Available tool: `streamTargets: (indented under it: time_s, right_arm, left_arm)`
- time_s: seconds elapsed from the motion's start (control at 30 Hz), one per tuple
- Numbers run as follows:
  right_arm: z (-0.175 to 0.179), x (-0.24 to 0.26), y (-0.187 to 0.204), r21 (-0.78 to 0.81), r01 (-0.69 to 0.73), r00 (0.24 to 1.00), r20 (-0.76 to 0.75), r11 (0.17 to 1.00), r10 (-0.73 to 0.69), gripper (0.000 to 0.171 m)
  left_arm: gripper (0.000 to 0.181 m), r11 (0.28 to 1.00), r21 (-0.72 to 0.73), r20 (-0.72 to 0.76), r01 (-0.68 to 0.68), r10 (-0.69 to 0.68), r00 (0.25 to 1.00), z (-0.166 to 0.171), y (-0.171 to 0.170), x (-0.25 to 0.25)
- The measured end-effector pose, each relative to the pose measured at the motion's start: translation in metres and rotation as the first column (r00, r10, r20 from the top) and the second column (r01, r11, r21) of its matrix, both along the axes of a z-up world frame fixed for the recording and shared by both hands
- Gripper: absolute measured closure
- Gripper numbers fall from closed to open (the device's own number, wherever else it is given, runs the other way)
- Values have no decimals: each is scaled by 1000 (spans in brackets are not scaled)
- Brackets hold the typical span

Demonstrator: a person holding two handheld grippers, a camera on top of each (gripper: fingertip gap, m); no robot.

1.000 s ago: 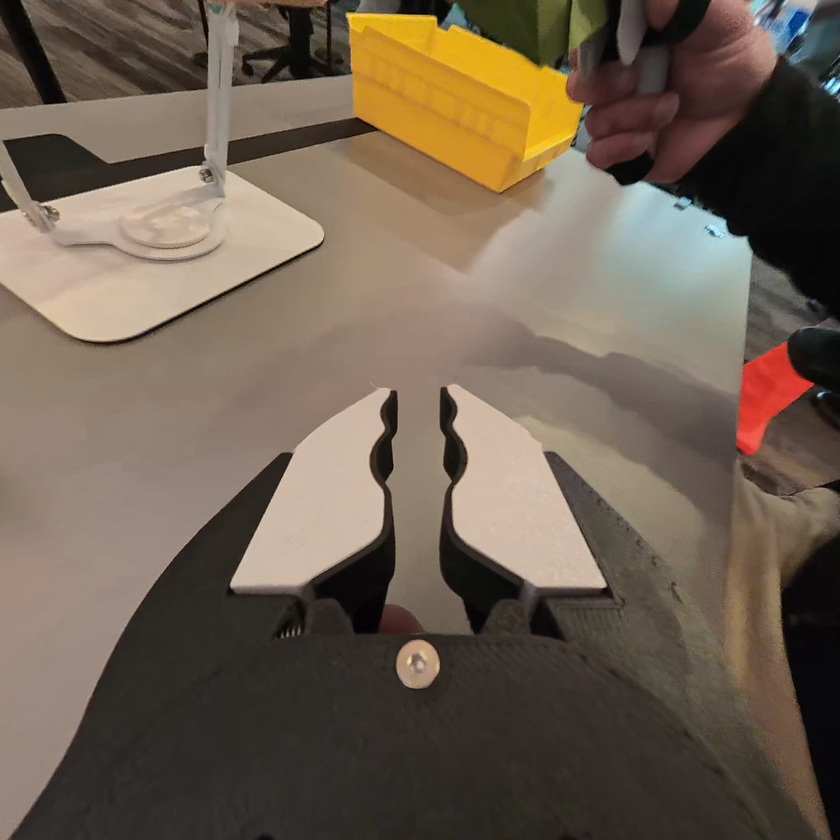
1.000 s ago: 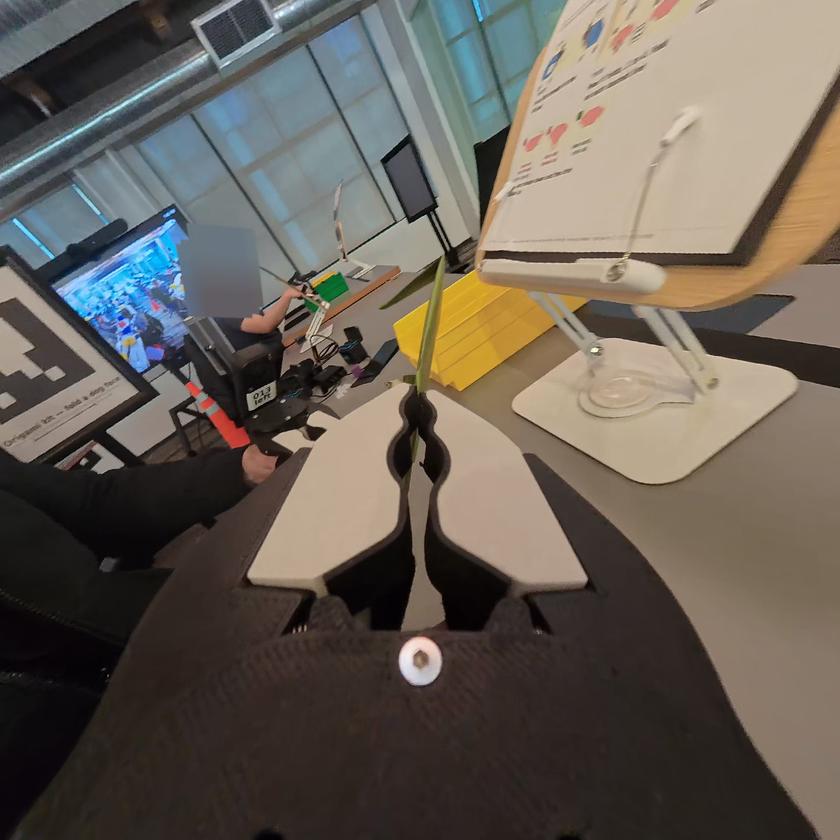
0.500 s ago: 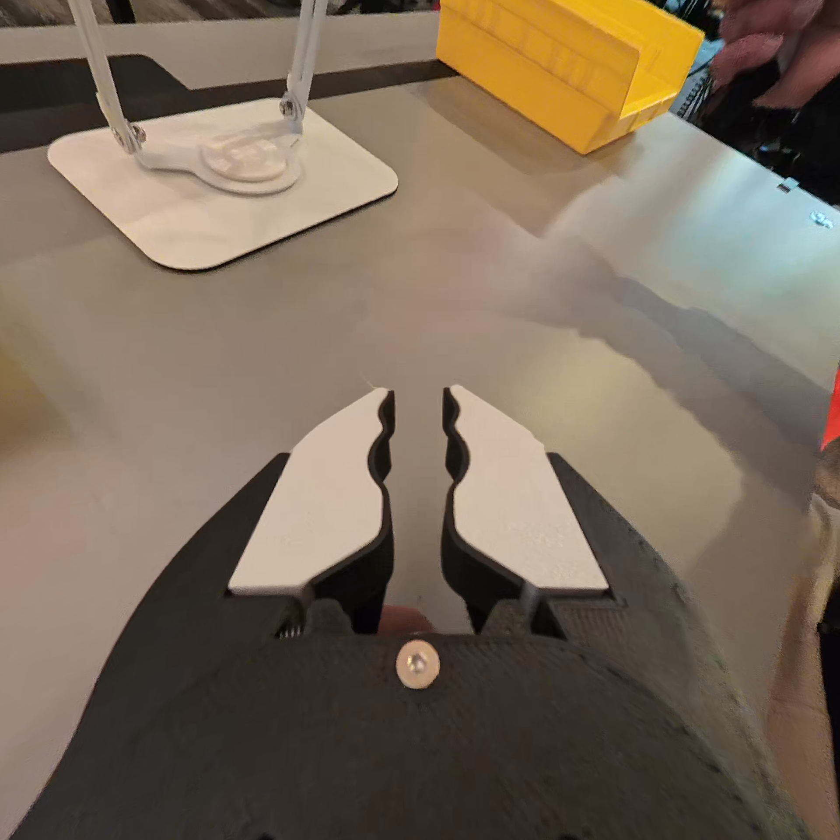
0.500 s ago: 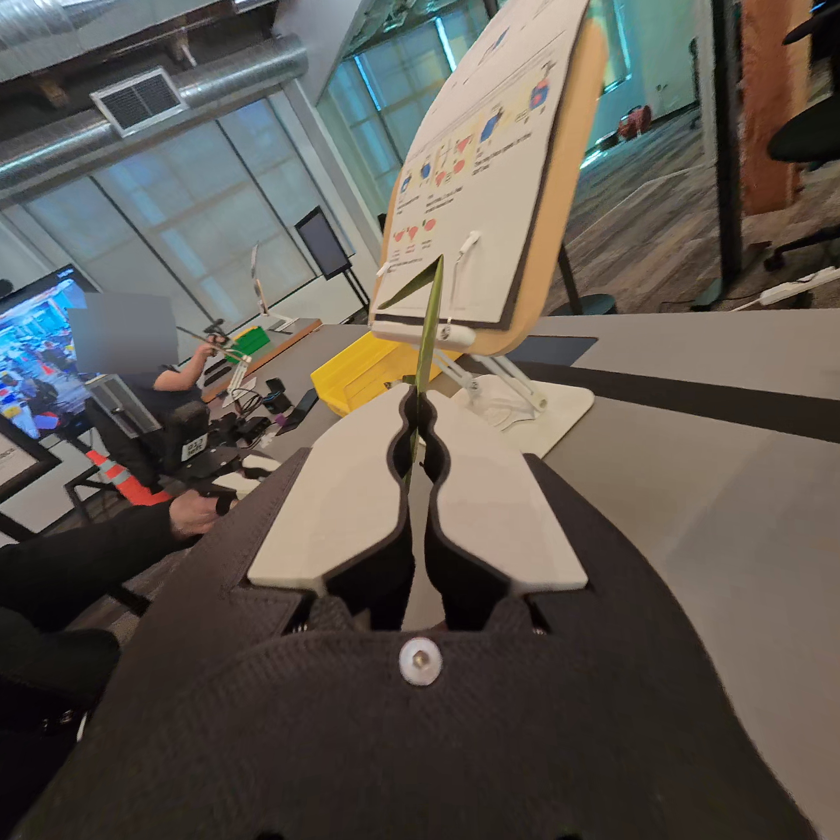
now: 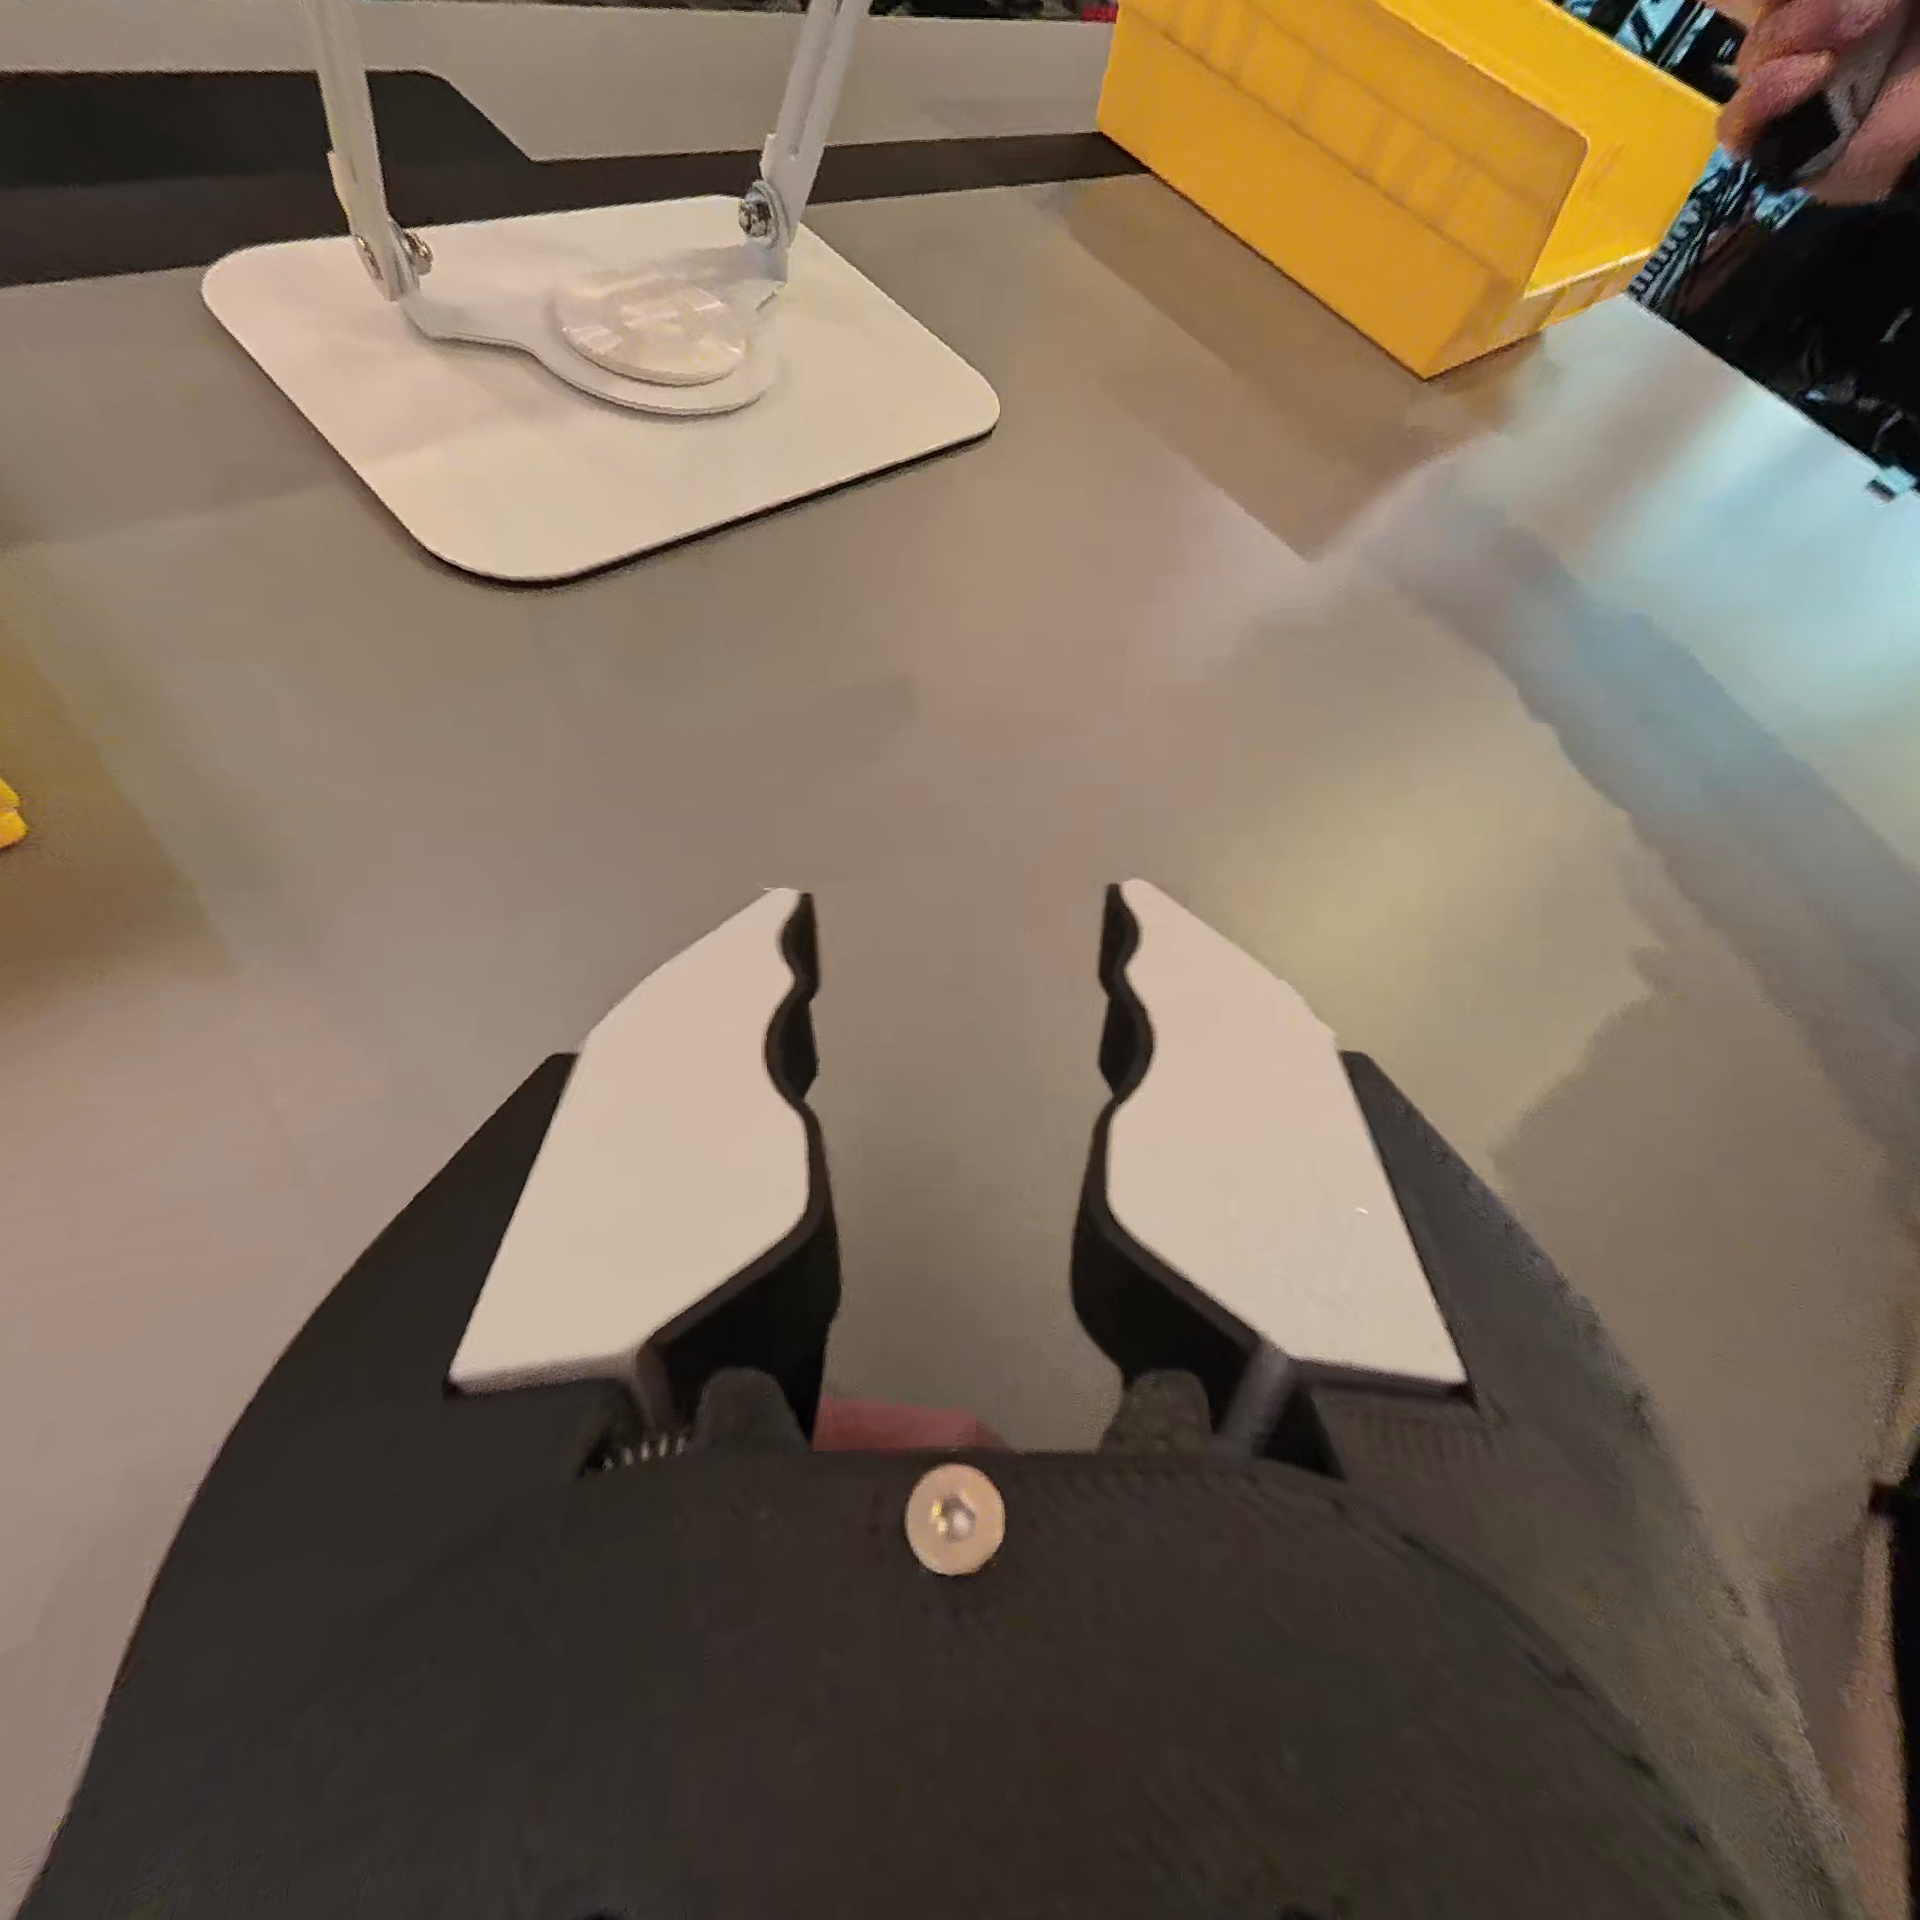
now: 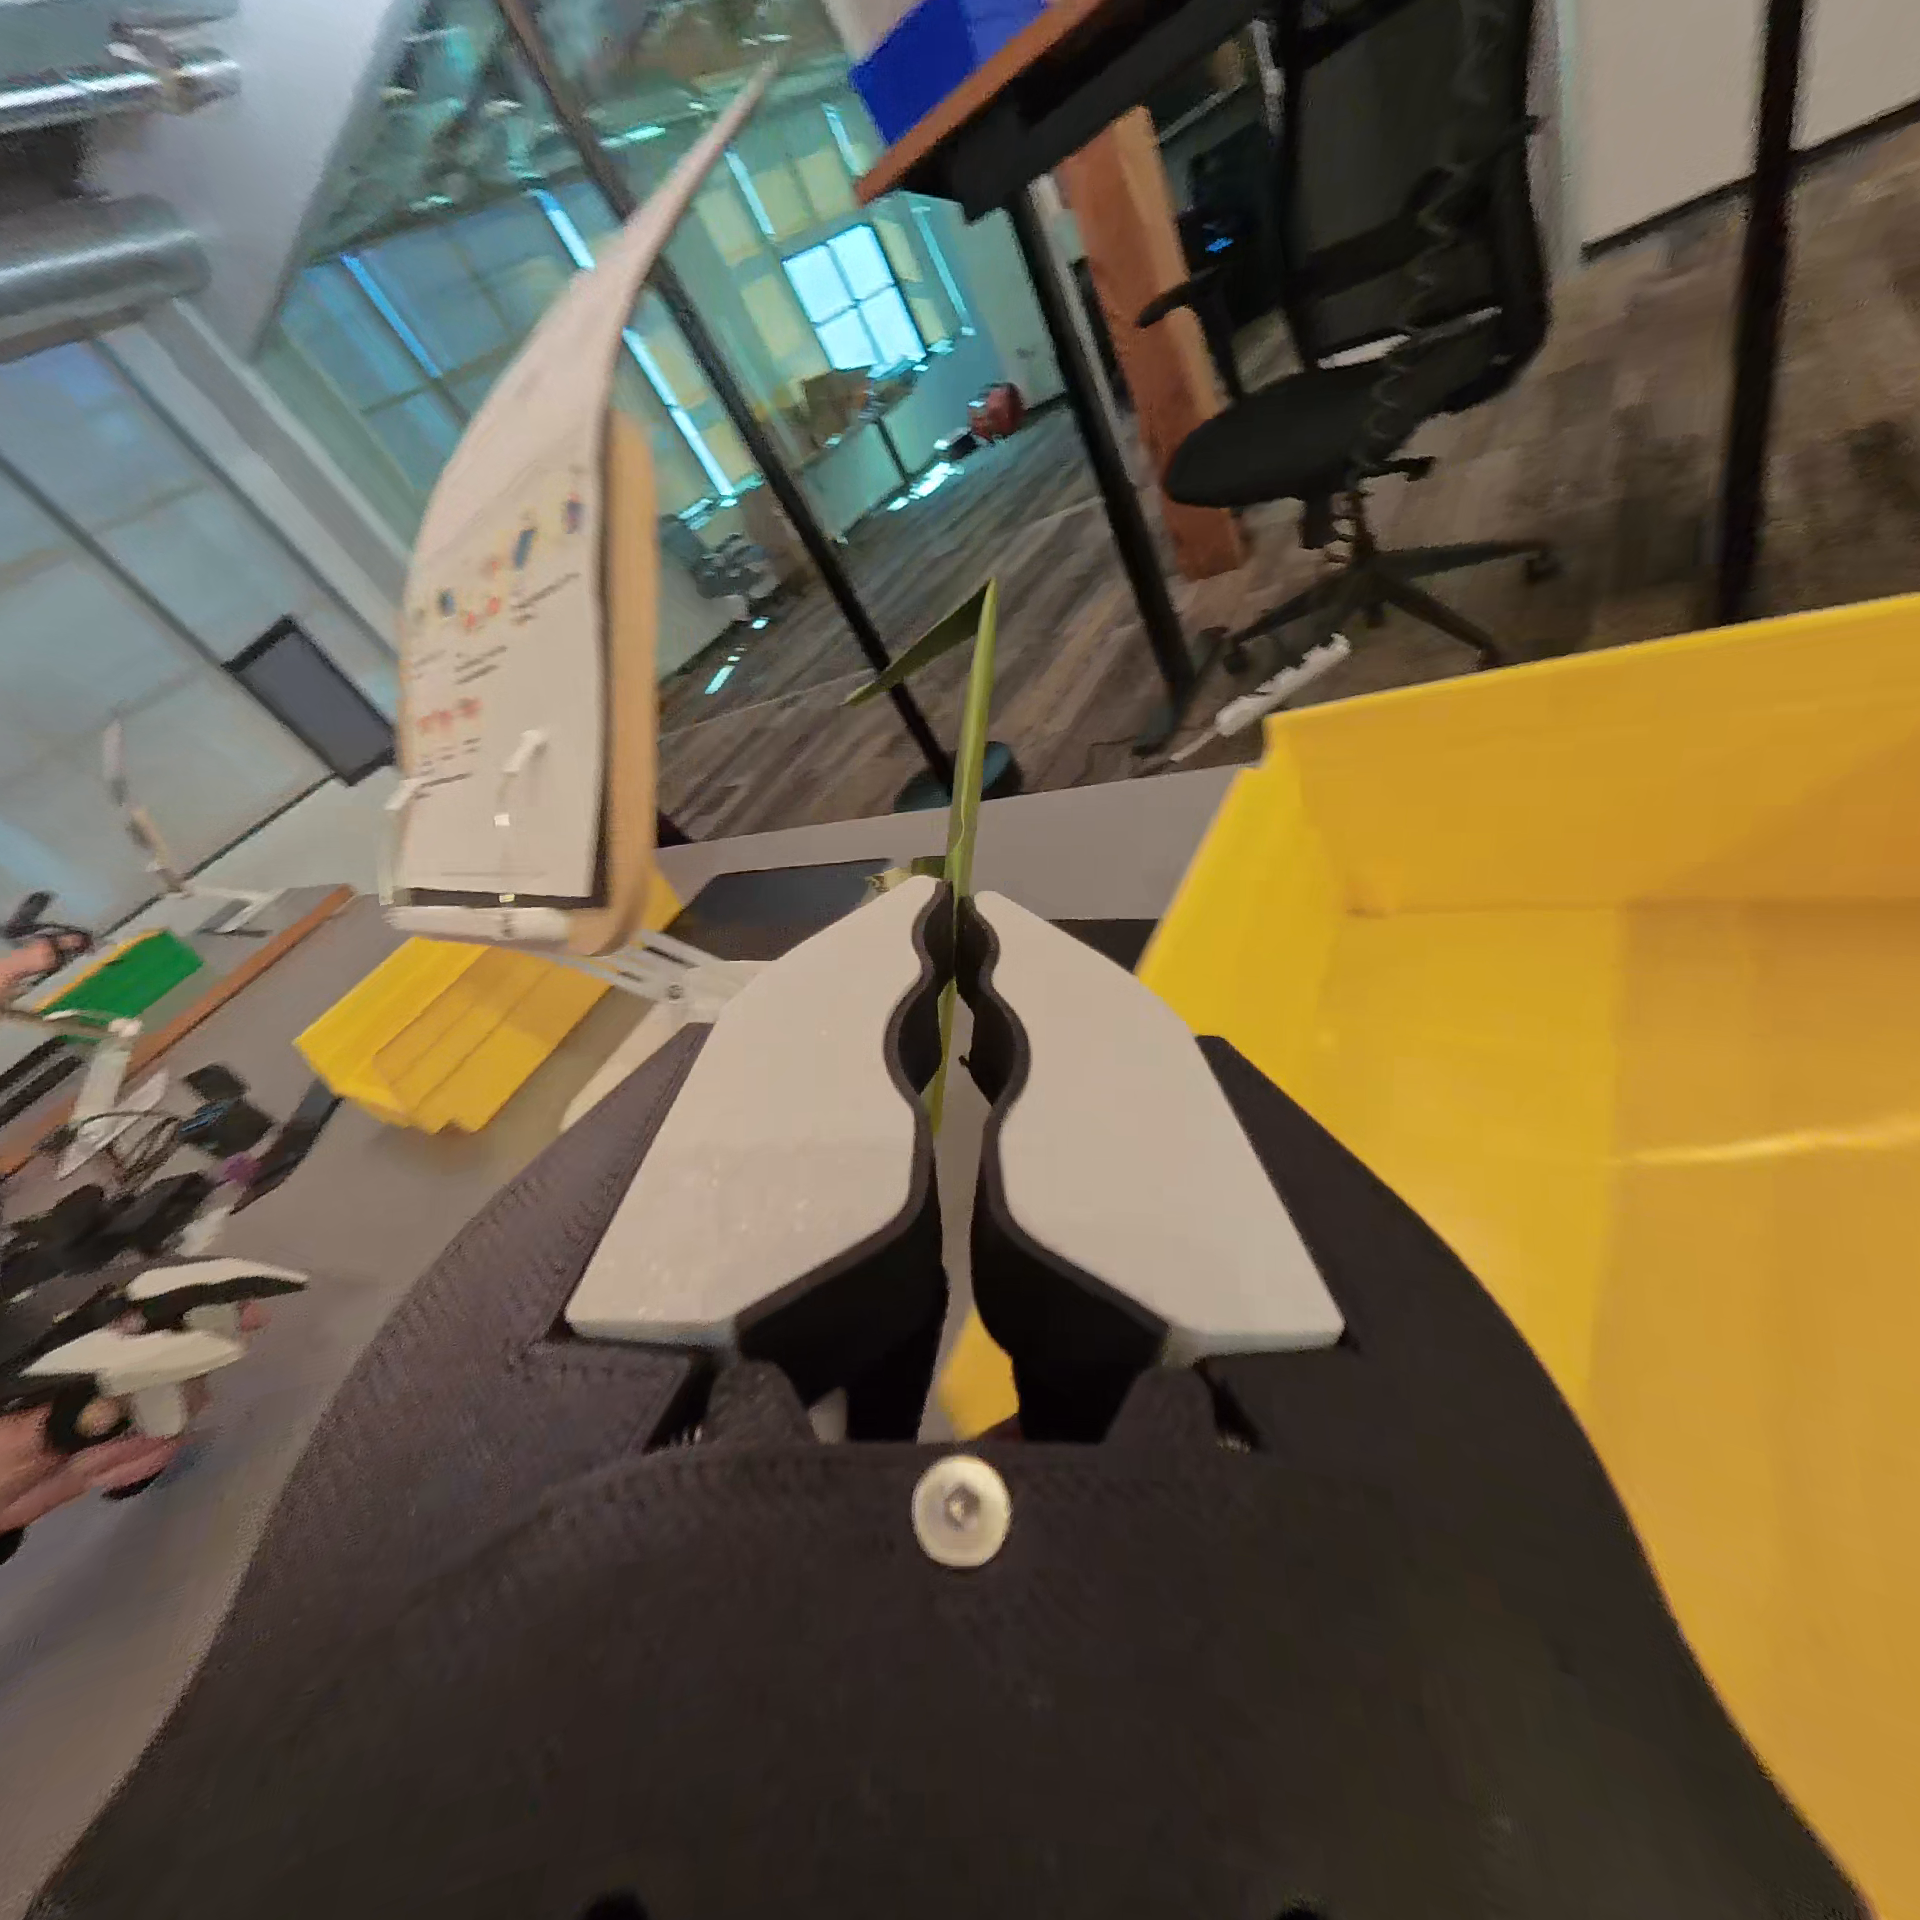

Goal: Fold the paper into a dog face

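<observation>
My right gripper (image 6: 956, 909) is shut on a folded green paper (image 6: 971, 748), seen edge-on and sticking up from between the pads. It hangs in the air beside and above an open yellow bin (image 6: 1558, 1039). My left gripper (image 5: 961, 904) is open and empty, low over the bare grey table (image 5: 1039, 675). The left gripper also shows at the left edge of the right wrist view (image 6: 156, 1320), held in a hand. In the left wrist view only a hand (image 5: 1808, 114) at the top right shows of the right side; the paper is out of that frame.
A white stand base (image 5: 592, 416) sits at the back left of the table and carries a tilted instruction board (image 6: 520, 707). The yellow bin (image 5: 1392, 177) stands at the back right. Another yellow bin (image 6: 457, 1029) lies farther off. The table's right edge (image 5: 1766, 1143) is near. Across from one pair of fingers to the other is roughly 55 cm.
My left gripper's jaws opened wide on nothing and moved forward over the table. My right gripper swung to the right with the green paper still clamped, up to the yellow bin.
</observation>
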State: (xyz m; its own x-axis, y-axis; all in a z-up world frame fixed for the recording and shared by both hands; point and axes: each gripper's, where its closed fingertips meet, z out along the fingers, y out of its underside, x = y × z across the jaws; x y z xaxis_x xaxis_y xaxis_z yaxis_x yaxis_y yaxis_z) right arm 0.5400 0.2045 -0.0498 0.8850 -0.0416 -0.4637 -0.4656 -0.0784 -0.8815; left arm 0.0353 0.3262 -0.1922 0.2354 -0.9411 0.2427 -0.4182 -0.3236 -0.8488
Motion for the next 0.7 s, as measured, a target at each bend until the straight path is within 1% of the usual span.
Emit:
streamTargets:
  time_s: [0.03, 0.07, 0.17, 0.27, 0.33, 0.5, 0.6, 0.7]
  right_arm:
    - [-5, 10, 0, -13, 27, 1000, -7, 1000, -27, 171]
    - [-11, 19, 0, -37, 58, 998, -10, 998, -58, 171]
    - [-33, 42, 0, -117, 128, 991, -22, 985, -131, 171]
    - [-55, 58, 2, -192, 172, 983, -36, 966, -182, 171]
    - [-74, 67, 2, -270, 200, 976, -32, 942, -217, 171]
    - [-114, 72, 8, -485, 177, 983, 51, 856, -174, 171]
    - [-125, 76, 14, -573, 192, 981, 102, 797, -163, 171]
    - [-132, 85, 18, -628, 228, 974, 134, 744, -185, 171]
  left_arm:
    - [123, 1000, 1, 4, -3, 3, 1000, 1, 1, 2]
    - [122, 1000, 10, -1, -3, 3, 1000, 1, 1, 3]
    - [127, 999, 44, -47, -5, 8, 999, -6, 4, 2]
    - [135, 998, 56, -56, -10, 13, 998, -10, 7, 0]
    - [137, 998, 67, -55, -16, 19, 998, -10, 10, -1]
    - [139, 997, 70, -52, -15, 19, 998, -10, 11, -2]
    - [139, 997, 77, -59, -10, 14, 998, -11, 11, -2]
    - [139, 997, 81, -65, -11, 16, 998, -12, 12, -3]
